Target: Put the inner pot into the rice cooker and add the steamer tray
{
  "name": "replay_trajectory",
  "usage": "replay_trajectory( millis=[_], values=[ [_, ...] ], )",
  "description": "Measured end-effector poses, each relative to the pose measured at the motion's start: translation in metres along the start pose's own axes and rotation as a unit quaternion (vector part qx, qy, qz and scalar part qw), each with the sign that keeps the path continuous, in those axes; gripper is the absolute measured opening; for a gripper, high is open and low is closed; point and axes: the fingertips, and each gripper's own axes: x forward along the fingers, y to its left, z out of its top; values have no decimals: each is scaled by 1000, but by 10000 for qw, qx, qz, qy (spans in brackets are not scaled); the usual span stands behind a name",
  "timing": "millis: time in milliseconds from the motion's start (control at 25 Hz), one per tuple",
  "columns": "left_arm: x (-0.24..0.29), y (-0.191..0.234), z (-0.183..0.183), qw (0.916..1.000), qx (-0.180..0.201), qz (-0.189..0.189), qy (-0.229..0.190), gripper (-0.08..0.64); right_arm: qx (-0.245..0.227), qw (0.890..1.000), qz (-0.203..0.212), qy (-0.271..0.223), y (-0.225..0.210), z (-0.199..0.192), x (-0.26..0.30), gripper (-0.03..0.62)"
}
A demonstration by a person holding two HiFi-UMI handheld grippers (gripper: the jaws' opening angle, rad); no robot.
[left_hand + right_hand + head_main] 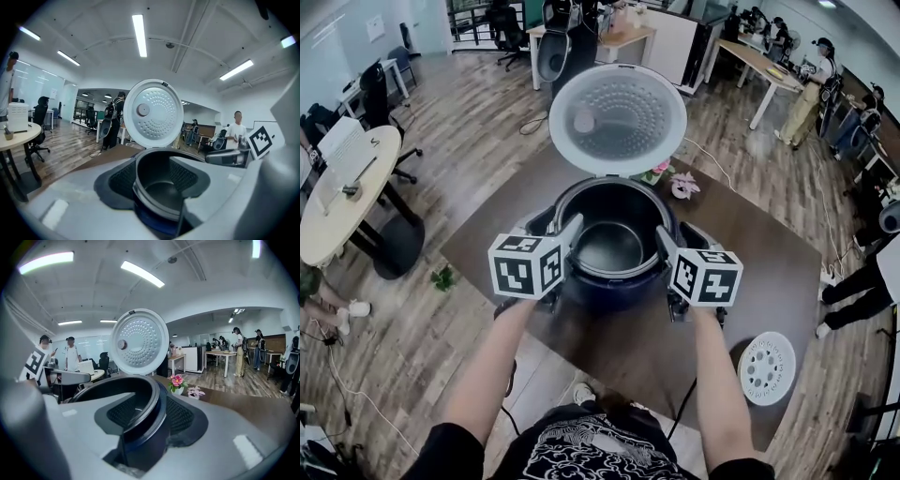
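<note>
Nearest, the steamer tray, a white perforated disc, lies flat on the brown table at about 4 o'clock from the rice cooker, well apart from it. Bare forearms lead up to the two grippers. The left gripper is at the cooker's 9 o'clock edge and the right gripper at its 3 o'clock edge. Each has its jaws spread apart astride the rim there, the pads not visibly clamping it. Between them the inner pot sits down inside the dark blue cooker body, upright. At 12 o'clock the white lid stands hinged open. Just beyond it, at about 1 o'clock, is a small pot of pink flowers.
</note>
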Motion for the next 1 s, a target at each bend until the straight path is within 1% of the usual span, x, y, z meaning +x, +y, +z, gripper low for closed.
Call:
replay_trajectory(
  millis=[200, 320, 480, 640, 800, 920, 1000],
  values=[
    [-1, -26, 20, 9989, 270, -361, -136, 267, 33, 9992, -239, -316, -11, 5, -30, 229],
    [4, -56, 32, 9967, 354, -690, -246, 285, 108, 9977, -506, -426, -31, 4, -56, 243],
    [16, -102, 36, 9918, 572, -1114, -242, 313, 252, 9944, -885, -525, -63, -2, -95, 266],
    [28, -152, 34, 9853, 638, -1569, -215, 336, 385, 9888, -1310, -597, -97, -13, -139, 278],
    [39, -211, 28, 9760, 809, -2016, -173, 357, 565, 9817, -1697, -659, -131, -29, -187, 295],
    [44, -258, 21, 9693, 875, -2294, -146, 358, 626, 9775, -1891, -698, -153, -39, -220, 302],
    [48, -289, 8, 9654, 877, -2455, -35, 361, 680, 9752, -1991, -690, -169, -50, -242, 310]
  ],
)
